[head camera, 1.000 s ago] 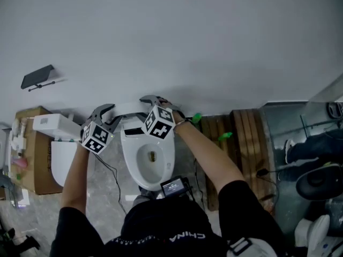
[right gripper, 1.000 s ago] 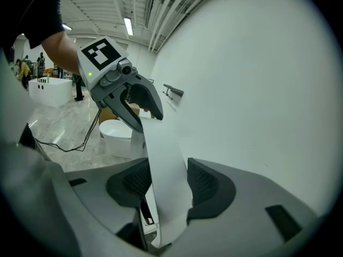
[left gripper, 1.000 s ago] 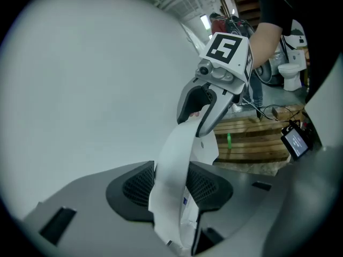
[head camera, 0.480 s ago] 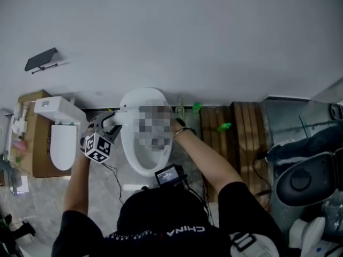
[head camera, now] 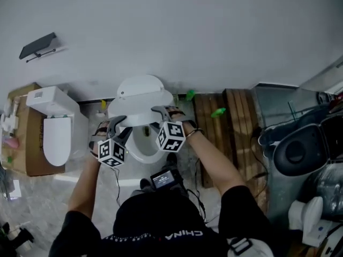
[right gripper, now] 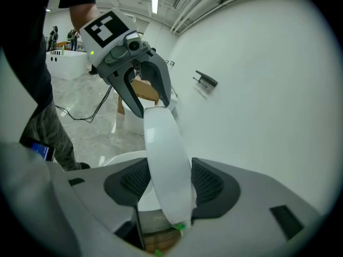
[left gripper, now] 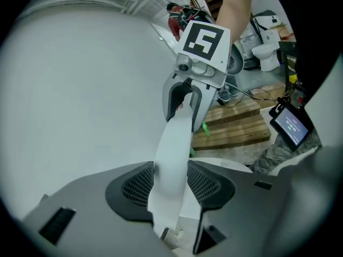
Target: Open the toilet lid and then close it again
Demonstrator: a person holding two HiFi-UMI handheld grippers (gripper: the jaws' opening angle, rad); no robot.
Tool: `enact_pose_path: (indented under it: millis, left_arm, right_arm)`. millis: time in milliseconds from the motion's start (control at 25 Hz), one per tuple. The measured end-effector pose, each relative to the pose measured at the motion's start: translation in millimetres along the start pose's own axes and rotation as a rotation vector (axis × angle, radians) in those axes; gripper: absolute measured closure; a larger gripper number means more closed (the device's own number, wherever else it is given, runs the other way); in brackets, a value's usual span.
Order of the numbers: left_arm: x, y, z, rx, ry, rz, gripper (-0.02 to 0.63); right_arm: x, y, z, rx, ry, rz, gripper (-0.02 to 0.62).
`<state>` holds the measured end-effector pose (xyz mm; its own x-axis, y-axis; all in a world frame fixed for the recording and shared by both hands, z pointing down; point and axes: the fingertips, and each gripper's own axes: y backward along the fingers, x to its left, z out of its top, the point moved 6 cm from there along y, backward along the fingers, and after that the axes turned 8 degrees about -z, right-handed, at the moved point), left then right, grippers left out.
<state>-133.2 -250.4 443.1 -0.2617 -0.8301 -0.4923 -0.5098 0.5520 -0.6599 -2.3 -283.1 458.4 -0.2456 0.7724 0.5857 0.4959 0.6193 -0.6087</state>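
The white oval toilet lid (head camera: 140, 104) hangs half down over the white bowl (head camera: 140, 144), left gripper (head camera: 119, 123) and right gripper (head camera: 165, 114) pinching its two sides; if a pinch slips, it could bang down.

The toilet lid (head camera: 140, 103) is glossy white, like the bowl (head camera: 142, 142) under it and the second toilet (head camera: 56, 138) to the left. The left gripper (head camera: 121, 122) and right gripper (head camera: 159, 111) are grey, with black mesh-patterned pads (left gripper: 131, 183). Each bears a cube (head camera: 111, 152) of black-and-white square markers. The wall (head camera: 187, 31) is plain pale grey, with a dark bracket (head camera: 37, 46) on it. The floor (head camera: 37, 202) is marbled grey. On the right is a brown wooden pallet (head camera: 238, 116) with bright green bits (head camera: 218, 112). At far left is a tan cardboard box (head camera: 21, 162). The person's top (head camera: 161, 226) is black with white lettering.
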Motion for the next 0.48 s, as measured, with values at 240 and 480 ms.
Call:
enact_pose_path:
  millis: [240,480]
  left_arm:
    - [-46.5,-1.8,-15.9,-0.039,-0.016,-0.025,0.41]
    - [-86.4,-8.7,-23.7,-0.019,-0.024,-0.024,0.41]
  right_arm:
    - [46.9,5.6,-12.5,0.053,-0.002,-0.033,0.357]
    - [83.4,9.1,-27.0,0.077,0.026,-0.053,0.35]
